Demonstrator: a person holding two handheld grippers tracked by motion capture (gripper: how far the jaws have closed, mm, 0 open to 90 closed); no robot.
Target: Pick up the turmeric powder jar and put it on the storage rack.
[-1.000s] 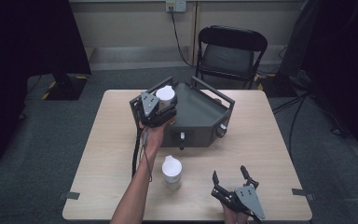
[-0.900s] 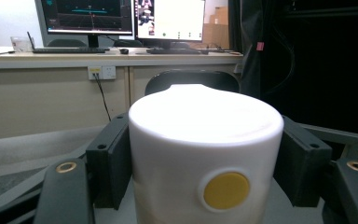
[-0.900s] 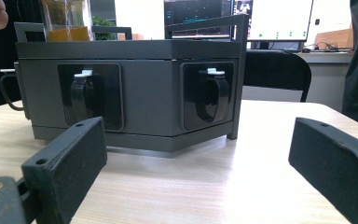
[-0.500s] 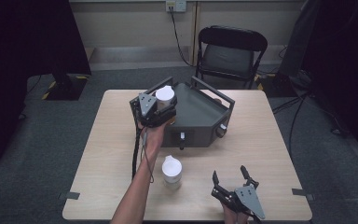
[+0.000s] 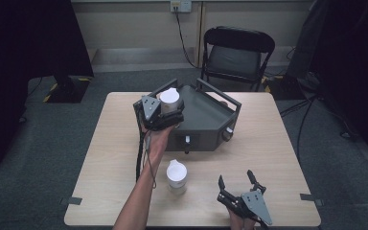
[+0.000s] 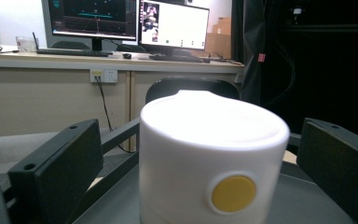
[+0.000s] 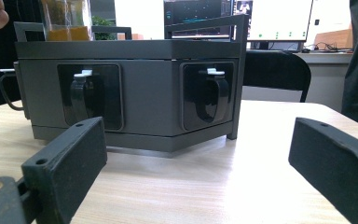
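From the high view, your left gripper (image 5: 165, 112) is raised over the near left corner of the dark grey box (image 5: 206, 120) that sits on the wooden table (image 5: 268, 158). A white cup (image 5: 171, 100) stands upside down on the box's top, between the jaws. The jaws have just been opening, and they now stand apart on either side of the cup. A second white cup (image 5: 176, 173) stands on the table nearer to you, just beside your left forearm (image 5: 141, 196). Your right gripper (image 5: 237, 184) rests low at the near right part of the table, well apart from both cups, with its jaws spread and nothing between them. A black folding chair (image 5: 237, 55) stands behind the table.

In the left gripper view, the white cup (image 6: 209, 158) sits between the two black jaws with a gap showing on each side, so the pads do not press on it. It bears a round yellow dot (image 6: 233, 193) on its near side.

In the right gripper view, your jaws stand wide apart over the bare table (image 7: 205, 186), facing the front of the grey box (image 7: 135, 88), which has two black latches (image 7: 86, 95).
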